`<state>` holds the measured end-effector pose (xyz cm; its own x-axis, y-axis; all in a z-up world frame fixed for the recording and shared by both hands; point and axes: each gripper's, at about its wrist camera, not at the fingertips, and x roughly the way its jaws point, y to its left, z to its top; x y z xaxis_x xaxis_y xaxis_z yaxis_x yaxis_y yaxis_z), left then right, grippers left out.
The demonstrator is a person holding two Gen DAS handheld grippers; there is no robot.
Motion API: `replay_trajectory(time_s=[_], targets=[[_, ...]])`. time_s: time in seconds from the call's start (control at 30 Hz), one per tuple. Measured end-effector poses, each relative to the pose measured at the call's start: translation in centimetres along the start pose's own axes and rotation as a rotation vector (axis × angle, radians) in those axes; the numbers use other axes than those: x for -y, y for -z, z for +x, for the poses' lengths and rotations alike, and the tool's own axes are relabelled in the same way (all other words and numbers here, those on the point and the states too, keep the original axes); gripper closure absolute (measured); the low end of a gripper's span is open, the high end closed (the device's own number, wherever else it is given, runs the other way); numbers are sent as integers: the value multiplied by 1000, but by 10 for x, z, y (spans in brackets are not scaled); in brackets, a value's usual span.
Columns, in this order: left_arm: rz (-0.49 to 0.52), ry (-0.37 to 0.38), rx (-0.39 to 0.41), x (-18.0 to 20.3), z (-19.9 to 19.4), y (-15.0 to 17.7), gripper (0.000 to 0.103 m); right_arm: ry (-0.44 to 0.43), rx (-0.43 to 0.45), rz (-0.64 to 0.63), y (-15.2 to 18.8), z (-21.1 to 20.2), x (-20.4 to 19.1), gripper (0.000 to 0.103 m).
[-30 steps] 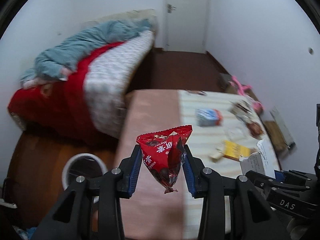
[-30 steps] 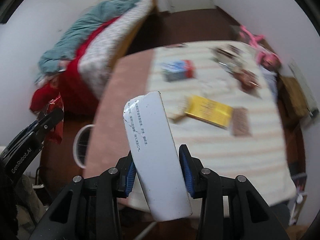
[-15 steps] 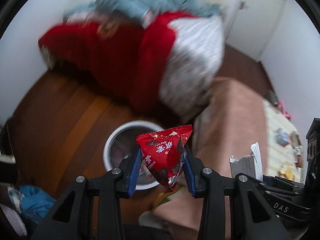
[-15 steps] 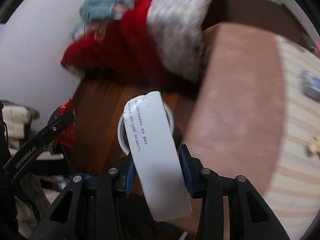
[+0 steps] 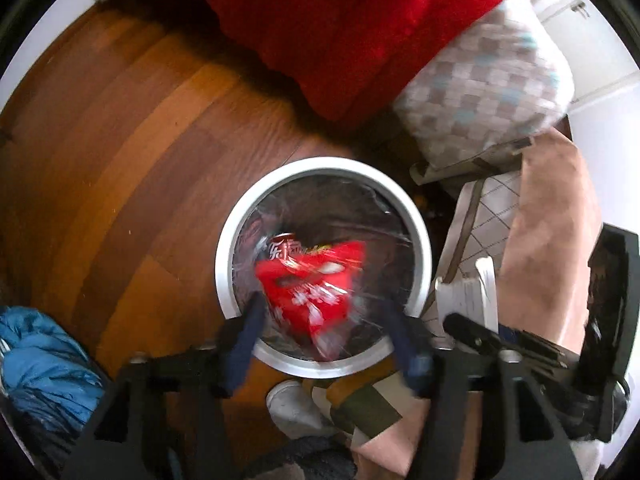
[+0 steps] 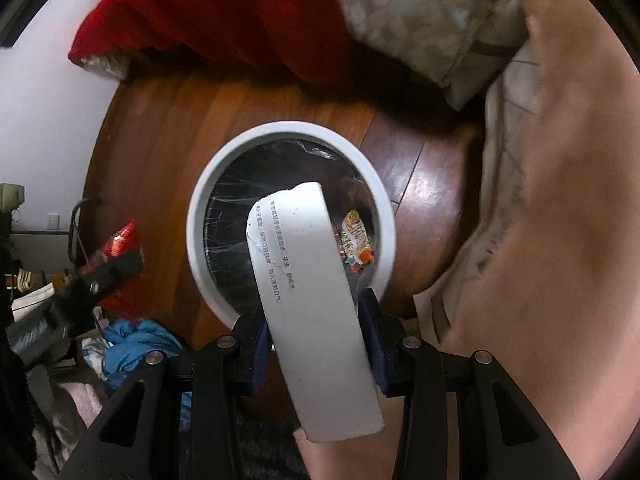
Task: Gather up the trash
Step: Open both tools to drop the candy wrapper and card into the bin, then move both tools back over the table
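Left claw [image 5: 324,340] just opening, glossy red wrapper [image 5: 312,284] loose, right claw [image 6: 316,328] gripping flat white box [image 6: 316,308]

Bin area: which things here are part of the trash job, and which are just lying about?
Job: red wrapper dropping from the left gripper; white box in the right gripper; bin.

Lying about: red blanket; checked quilt; blue cloth.

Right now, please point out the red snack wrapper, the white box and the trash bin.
red snack wrapper [image 5: 310,292], left wrist view, its middle
white box [image 6: 316,304], right wrist view, its printed face
trash bin [image 6: 288,130], right wrist view, its white rim
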<state>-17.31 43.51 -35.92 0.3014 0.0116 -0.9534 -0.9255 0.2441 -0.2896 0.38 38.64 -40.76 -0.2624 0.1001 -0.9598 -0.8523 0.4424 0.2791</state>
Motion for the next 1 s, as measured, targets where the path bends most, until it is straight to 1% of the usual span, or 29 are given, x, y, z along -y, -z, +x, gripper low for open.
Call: replay_trajectory(time_s=[0.03, 0.07, 0.1, 0.13, 0.17, 0.2, 0.27, 0.3, 0.33, 0.37, 0.43, 0.57, 0.63, 0.7, 0.87, 1.0], targets=[[-12, -1, 0, -3, 2, 0, 18, 4, -12, -6, -6, 8, 1, 60], [-21, -3, 0, -6, 4, -1, 9, 1, -24, -6, -11, 14, 2, 56], [-34, -15, 5, -9, 5, 1, 6, -1, -27, -5, -14, 19, 3, 51], [-42, -33, 8, -11, 5, 3, 3, -4, -24, -7, -16, 22, 3, 35], [-48, -48, 12, -14, 5, 4, 3, -5, -17, -13, -16, 22, 2, 27], [-57, -66, 23, -18, 3, 6, 3, -2, -9, -23, -16, 22, 1, 24], [-66, -95, 56, -24, -4, 11, 3, 17, 2, -49, -14, 20, -2, 14], [-71, -113, 86, -25, -8, 15, 3, 24, 8, -63, -13, 19, -6, 10], [-72, -140, 111, -26, -12, 19, 3, 27, 12, -72, -12, 16, -7, 3], [-72, -160, 122, -28, -16, 22, 3, 36, 17, -82, -9, 13, -9, 0], [-67, -202, 142, -27, -22, 31, 3, 61, 32, -102, -1, 4, -13, 0], [-44, -241, 155, -25, -33, 46, 3, 159, 55, -136, 19, -11, -17, 0], [-19, -269, 163, -19, -37, 54, 3, 188, 67, -152, 28, -17, -18, 0], [-2, -285, 169, -14, -39, 59, 3, 200, 69, -158, 35, -20, -16, 0], [18, -278, 188, -4, -50, 67, 3, 191, 85, -148, 48, -34, -12, 0], [32, -280, 217, 4, -64, 72, 3, 193, 117, -151, 58, -53, -12, 0]])
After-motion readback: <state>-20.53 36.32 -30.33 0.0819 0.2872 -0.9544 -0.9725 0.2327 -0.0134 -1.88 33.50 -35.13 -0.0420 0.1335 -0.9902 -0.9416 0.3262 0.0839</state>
